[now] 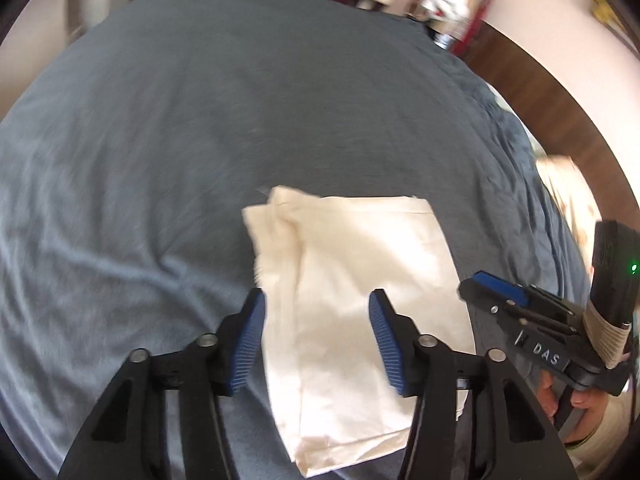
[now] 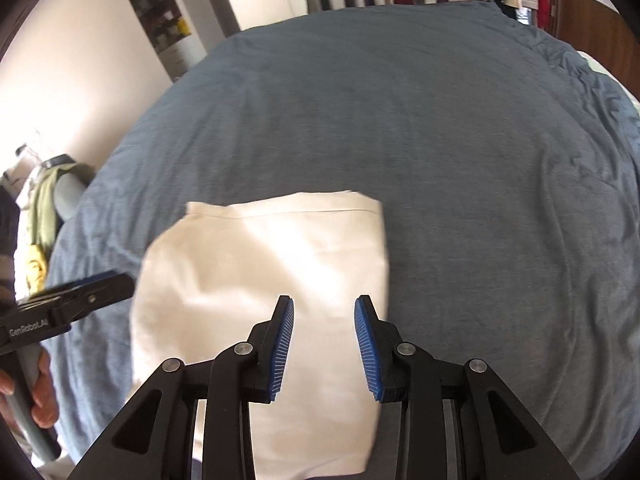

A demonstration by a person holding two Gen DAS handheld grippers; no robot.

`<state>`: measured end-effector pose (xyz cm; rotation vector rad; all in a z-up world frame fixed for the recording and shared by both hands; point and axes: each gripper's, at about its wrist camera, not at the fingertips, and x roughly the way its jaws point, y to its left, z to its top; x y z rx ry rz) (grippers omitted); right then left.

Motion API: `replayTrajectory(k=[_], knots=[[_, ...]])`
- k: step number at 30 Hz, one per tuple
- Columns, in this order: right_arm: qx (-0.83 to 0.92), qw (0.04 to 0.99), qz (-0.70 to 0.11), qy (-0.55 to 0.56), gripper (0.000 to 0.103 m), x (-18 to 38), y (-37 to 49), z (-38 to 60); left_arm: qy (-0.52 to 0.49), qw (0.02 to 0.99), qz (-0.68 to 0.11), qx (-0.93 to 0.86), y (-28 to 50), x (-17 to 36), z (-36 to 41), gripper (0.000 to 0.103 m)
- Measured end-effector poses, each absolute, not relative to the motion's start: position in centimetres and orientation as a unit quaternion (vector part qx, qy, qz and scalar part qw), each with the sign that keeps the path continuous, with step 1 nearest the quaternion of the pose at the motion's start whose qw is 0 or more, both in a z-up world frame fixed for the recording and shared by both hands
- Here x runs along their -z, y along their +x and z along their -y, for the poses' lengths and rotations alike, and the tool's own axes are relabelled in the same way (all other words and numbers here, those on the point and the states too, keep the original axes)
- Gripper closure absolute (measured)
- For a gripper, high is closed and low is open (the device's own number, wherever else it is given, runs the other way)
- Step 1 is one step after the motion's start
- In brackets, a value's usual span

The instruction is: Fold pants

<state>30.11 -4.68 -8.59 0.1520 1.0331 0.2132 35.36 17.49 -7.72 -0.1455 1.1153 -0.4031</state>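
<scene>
Just ahead of your left tool (image 1: 316, 312) and under your right tool (image 2: 324, 316), the cream pants (image 1: 360, 280) lie folded into a compact rectangle on the blue bed (image 1: 160, 120), both tools spread with nothing pinched. Their far-left corner looks rumpled, so brushing it with a fingertip (image 1: 252, 320) as you pull away could drag the top layer and undo the fold
</scene>
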Motion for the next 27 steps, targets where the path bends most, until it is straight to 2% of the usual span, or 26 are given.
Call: replayTrajectory(k=[3,15,17,18,19,27], knots=[[-0.116,0.857,-0.495,0.077,0.07,8.8,29.7,4.1,-0.041,0.823,-0.532,0.197,36.5,8.6,-16.7,0.076],[-0.131,0.849,-0.504,0.086,0.07,9.5,29.4,3.2,-0.051,0.812,-0.544,0.204,38.3,10.0,-17.1,0.077],[-0.133,0.848,-0.505,0.086,0.07,9.6,29.5,3.0,-0.056,0.808,-0.55,0.204,38.1,10.4,-17.3,0.084],[-0.133,0.848,-0.506,0.086,0.07,9.7,29.6,2.8,-0.059,0.806,-0.552,0.203,38.0,10.5,-17.3,0.097],[-0.133,0.847,-0.507,0.086,0.07,9.8,29.6,2.8,-0.062,0.806,-0.553,0.201,37.9,10.5,-17.4,0.101],[-0.137,0.847,-0.507,0.083,0.07,9.8,29.4,2.3,-0.066,0.809,-0.558,0.174,36.6,9.8,-19.2,0.101]])
